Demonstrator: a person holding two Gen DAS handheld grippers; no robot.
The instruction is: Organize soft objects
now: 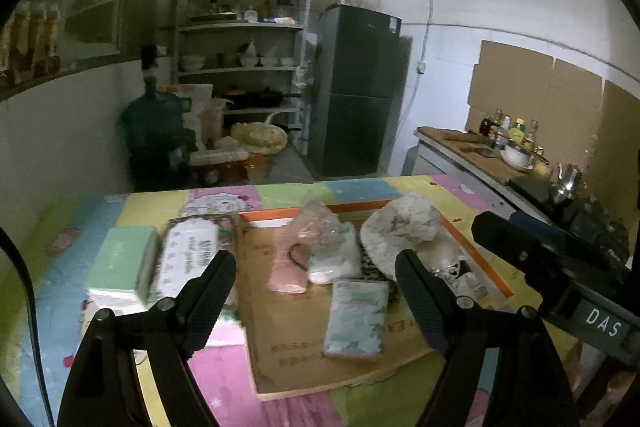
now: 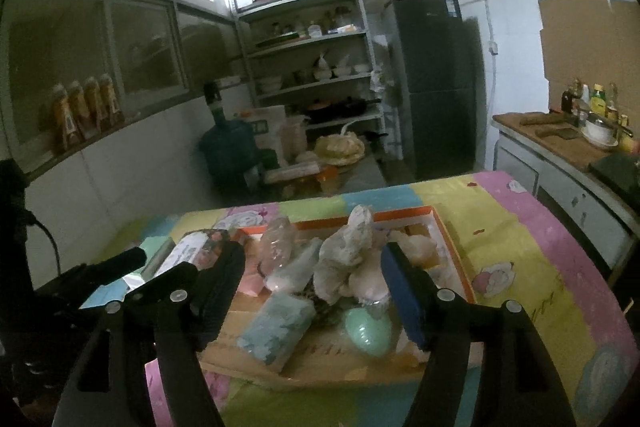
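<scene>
Behind the right gripper (image 2: 314,281), a green pouch (image 2: 368,331) lies half-hidden.

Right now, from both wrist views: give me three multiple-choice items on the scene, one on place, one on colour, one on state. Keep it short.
1. Where does the mint-green tissue box stand?
A. inside the cardboard tray
B. on the patchwork mat, left of the tray
C. on the shelf rack

2. What colour is the rim of the cardboard tray?
A. orange
B. black
C. purple

3. How are the left gripper and right gripper?
A. both shut on packs
B. left shut on a pack, right open
C. both open, holding nothing

Answers:
1 B: the box sits on the patchwork mat beside the wet wipes pack, outside the tray.
2 A: an orange edge runs along the tray's far and right sides.
3 C: each gripper's jaws stand wide apart above the items, with nothing touching them.
</scene>
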